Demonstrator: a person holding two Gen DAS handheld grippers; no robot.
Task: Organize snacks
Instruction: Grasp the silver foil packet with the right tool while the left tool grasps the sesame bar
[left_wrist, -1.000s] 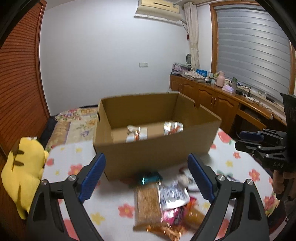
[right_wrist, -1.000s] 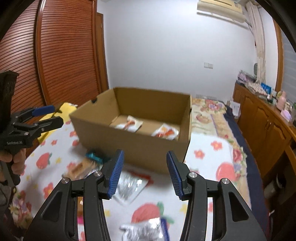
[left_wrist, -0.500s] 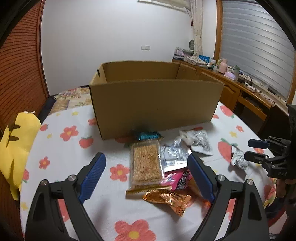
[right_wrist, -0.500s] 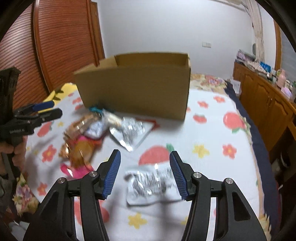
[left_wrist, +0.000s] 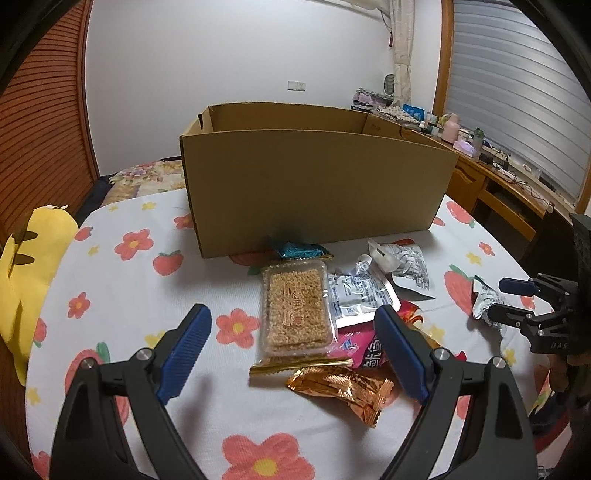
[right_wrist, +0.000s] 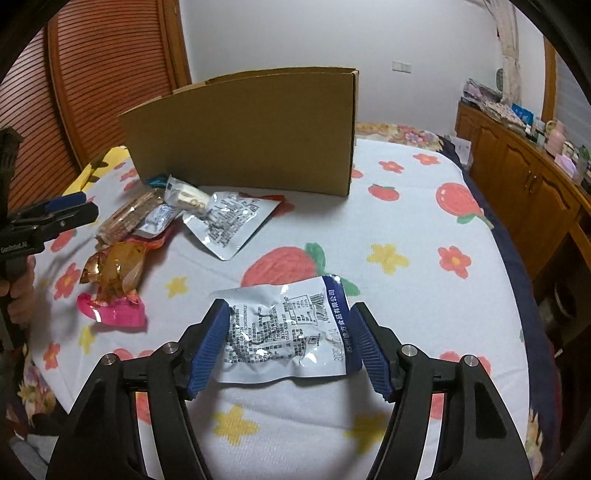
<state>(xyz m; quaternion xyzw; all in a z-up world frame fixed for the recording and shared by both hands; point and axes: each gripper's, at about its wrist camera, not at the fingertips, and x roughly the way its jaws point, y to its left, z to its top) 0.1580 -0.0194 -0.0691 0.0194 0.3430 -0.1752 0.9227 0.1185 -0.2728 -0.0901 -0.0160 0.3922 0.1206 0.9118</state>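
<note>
An open cardboard box (left_wrist: 314, 184) stands on the flowered table; it also shows in the right wrist view (right_wrist: 251, 129). Several snack packs lie in front of it: a clear sesame bar pack (left_wrist: 295, 310), a gold wrapper (left_wrist: 343, 387), a pink pack (left_wrist: 358, 347), silver pouches (left_wrist: 362, 291). My left gripper (left_wrist: 295, 354) is open and empty, low over this pile. My right gripper (right_wrist: 288, 350) is open, with its fingers on either side of a white and blue pouch (right_wrist: 288, 332) lying flat on the table.
A yellow plush (left_wrist: 26, 258) lies at the table's left edge. A wooden cabinet (right_wrist: 517, 173) with clutter stands to the right beyond the table. A wooden slatted door (right_wrist: 92, 74) is behind on the left. A teal pack (left_wrist: 299, 251) lies against the box.
Both grippers have dropped from above the box down toward the table. The right gripper has come down around the white and blue pouch. The left has lowered over the snack pile.
</note>
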